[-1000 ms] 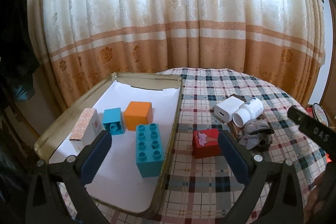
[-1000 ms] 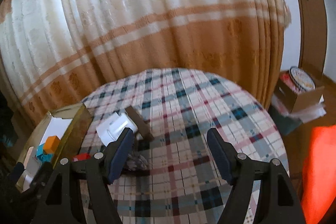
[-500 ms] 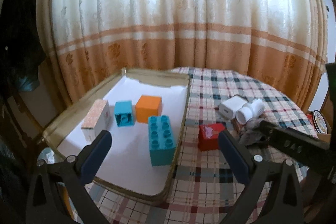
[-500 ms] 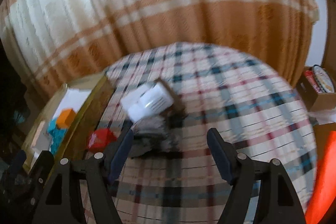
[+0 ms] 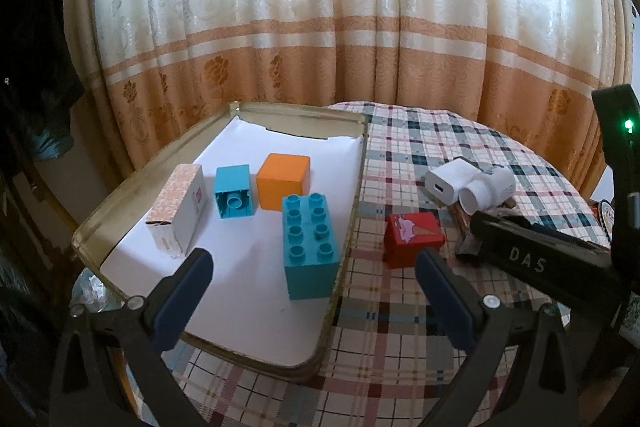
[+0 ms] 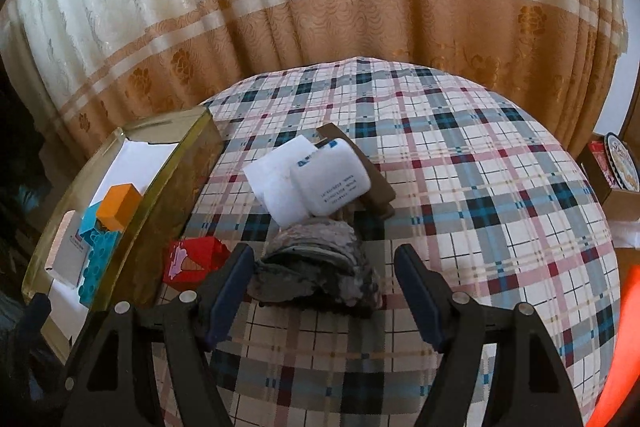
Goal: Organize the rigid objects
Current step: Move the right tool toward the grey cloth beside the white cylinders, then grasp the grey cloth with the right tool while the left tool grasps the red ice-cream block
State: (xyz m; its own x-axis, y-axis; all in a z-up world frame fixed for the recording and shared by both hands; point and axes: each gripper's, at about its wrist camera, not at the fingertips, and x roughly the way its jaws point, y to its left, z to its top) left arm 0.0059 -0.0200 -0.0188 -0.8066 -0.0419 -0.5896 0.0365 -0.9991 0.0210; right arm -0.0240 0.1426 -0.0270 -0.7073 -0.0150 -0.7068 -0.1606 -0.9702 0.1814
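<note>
Looking along my left claw, its jaws stand apart and empty above the near rim of the tray, which sits at the left edge of the surface. Inside lie the long teal brick, small teal brick, orange cube and patterned box. The red block waits just outside the tray's right wall. My right claw, jaws apart and empty, hangs over the grey crumpled lump, with the white charger and white box beyond. I judge sorting is midway; next I must settle on one loose piece and close squarely. Since a second ago, my right claw has swung left toward this cluster.
</note>
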